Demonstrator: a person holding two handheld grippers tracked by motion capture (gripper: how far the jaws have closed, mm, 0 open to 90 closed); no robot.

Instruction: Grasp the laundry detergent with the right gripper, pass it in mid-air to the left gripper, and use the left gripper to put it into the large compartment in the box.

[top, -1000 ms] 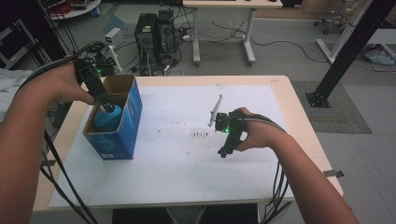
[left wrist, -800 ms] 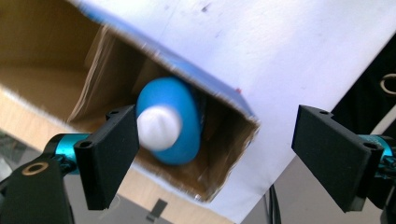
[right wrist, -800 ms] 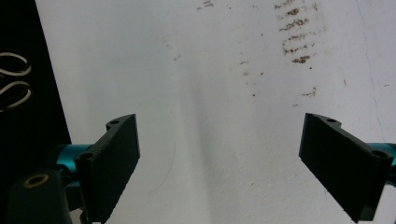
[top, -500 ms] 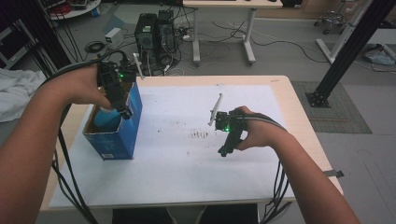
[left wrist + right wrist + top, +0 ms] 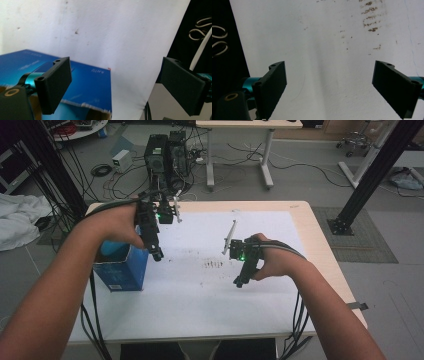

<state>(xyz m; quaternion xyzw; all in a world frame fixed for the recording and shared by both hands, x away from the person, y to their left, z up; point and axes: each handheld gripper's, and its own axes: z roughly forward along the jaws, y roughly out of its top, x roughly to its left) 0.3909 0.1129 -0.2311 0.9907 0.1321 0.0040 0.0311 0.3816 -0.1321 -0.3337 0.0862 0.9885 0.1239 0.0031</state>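
The left hand-held gripper (image 5: 156, 251) hangs just past the right-hand edge of the blue box (image 5: 122, 270), tips pointing down toward the white sheet (image 5: 200, 290) that covers the surface (image 5: 330, 270); in the left gripper view its two black jaws stand wide apart with nothing between them, the near jaw over the box's blue side and torn cardboard rim (image 5: 85, 106), the far jaw out past the sheet's edge against dark background. The box stands upright at the left of the sheet, partly hidden behind the person's left hand (image 5: 112, 227) and forearm, its open top showing something light blue inside that cannot be made out. The right hand-held gripper (image 5: 241, 279) is held well apart from the box, over the middle-right of the sheet, angled down and to the left; in the right gripper view its jaws are likewise spread wide and empty above bare paper. A cluster of small dark specks (image 5: 214, 265) marks the sheet between the two grippers, nearer the right one
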